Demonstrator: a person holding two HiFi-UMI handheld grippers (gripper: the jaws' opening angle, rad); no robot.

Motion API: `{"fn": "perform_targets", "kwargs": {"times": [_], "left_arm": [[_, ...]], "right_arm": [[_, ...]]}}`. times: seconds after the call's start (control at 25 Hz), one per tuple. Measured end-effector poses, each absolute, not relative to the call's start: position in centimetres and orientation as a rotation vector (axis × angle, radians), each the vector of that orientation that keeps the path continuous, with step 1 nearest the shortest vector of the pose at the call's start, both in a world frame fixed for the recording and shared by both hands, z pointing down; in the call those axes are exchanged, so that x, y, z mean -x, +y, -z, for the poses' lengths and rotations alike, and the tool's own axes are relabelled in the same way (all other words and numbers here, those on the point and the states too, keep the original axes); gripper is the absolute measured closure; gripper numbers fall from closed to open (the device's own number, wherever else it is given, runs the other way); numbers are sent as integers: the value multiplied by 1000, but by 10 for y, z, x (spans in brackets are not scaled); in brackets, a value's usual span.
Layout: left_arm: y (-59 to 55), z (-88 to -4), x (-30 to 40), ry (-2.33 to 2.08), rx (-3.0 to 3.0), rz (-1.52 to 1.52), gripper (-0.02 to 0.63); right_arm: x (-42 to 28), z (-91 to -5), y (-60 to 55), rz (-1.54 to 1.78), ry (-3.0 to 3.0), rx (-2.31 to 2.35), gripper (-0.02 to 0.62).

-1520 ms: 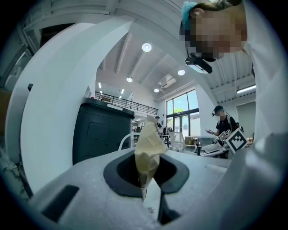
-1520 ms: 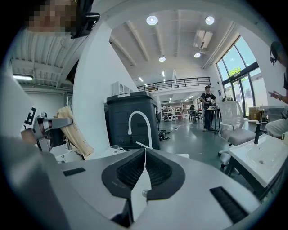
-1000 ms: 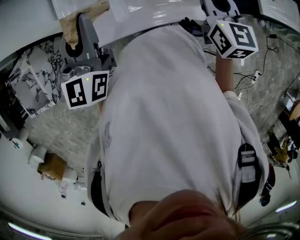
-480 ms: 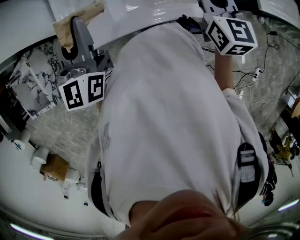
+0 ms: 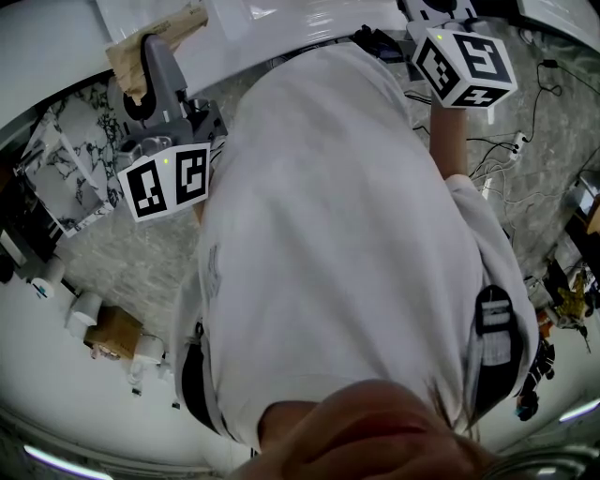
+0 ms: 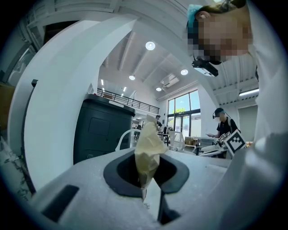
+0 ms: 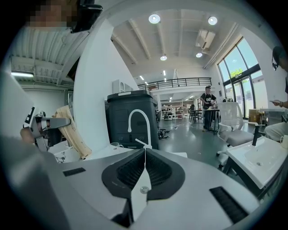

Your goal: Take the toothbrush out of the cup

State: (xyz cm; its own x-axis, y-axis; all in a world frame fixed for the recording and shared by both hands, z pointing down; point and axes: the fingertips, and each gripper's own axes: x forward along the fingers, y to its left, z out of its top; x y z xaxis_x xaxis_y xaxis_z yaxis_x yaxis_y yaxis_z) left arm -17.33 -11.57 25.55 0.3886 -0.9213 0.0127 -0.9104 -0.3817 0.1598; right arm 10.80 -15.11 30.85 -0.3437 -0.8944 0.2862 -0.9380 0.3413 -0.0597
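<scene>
Pinching a crumpled tan paper scrap (image 6: 147, 150) in the left gripper (image 6: 146, 175), fingers (image 6: 118, 173) narrowed onto it, the scrap sticking up past the tips. Pressing the right gripper (image 7: 144, 168) fingers (image 7: 128, 173) together on nothing, pointing toward a white faucet (image 7: 149, 131) and dark cabinet (image 7: 123, 117). Not showing toothbrush or cup in any view, so cannot tell where.

The left gripper (image 5: 148, 56), a paper scrap (image 6: 146, 150) between its jaws, is sitting upper left, the right gripper (image 5: 439, 17) upper right, the person's shirt (image 5: 328, 234) lying between them.
</scene>
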Motion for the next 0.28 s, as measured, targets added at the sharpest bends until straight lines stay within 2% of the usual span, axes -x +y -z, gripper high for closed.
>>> {"fn": "perform_targets", "kwargs": {"times": [0.28], "left_arm": [[-111, -257, 178, -1665, -2484, 121, 568]], "right_arm": [[-102, -313, -148, -328, -2391, -1637, 580]]}}
